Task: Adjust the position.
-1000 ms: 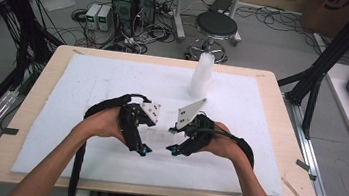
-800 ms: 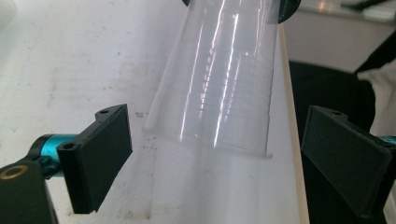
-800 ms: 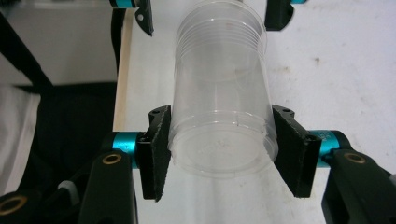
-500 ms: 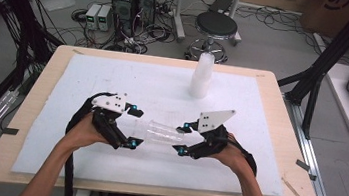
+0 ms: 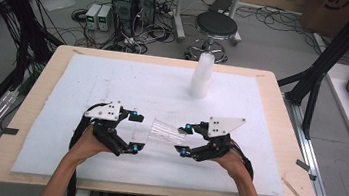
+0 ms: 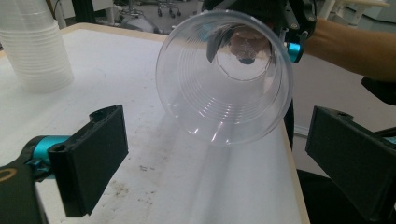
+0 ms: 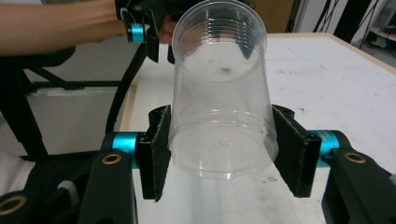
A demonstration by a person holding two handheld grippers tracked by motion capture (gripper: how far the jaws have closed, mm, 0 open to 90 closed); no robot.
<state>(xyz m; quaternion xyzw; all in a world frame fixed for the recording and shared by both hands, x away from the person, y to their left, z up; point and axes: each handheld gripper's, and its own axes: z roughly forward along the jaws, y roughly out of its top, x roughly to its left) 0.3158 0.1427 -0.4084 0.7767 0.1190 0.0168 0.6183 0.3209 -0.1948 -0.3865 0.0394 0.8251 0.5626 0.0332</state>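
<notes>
A clear plastic cup (image 5: 165, 133) lies on its side just above the white foam mat (image 5: 113, 85), mouth toward the left. My right gripper (image 5: 183, 139) is shut on its base; in the right gripper view both pads press the cup (image 7: 219, 107) near its bottom. My left gripper (image 5: 135, 132) faces the cup's mouth; its jaws have just been opening and now stand wide. In the left gripper view the cup (image 6: 224, 93) hangs ahead of the left gripper (image 6: 215, 158), apart from both jaws. A stack of clear cups (image 5: 201, 76) stands upright at the back of the mat.
The foam mat covers most of the wooden table (image 5: 280, 121). The cup stack (image 6: 35, 46) is at the upper left in the left gripper view. Black frame posts stand on both sides of the table, with a stool and cables on the floor behind it.
Both hands have moved apart and sunk toward the mat. The left jaws have opened and drawn back from the cup, which stays in the right gripper.
</notes>
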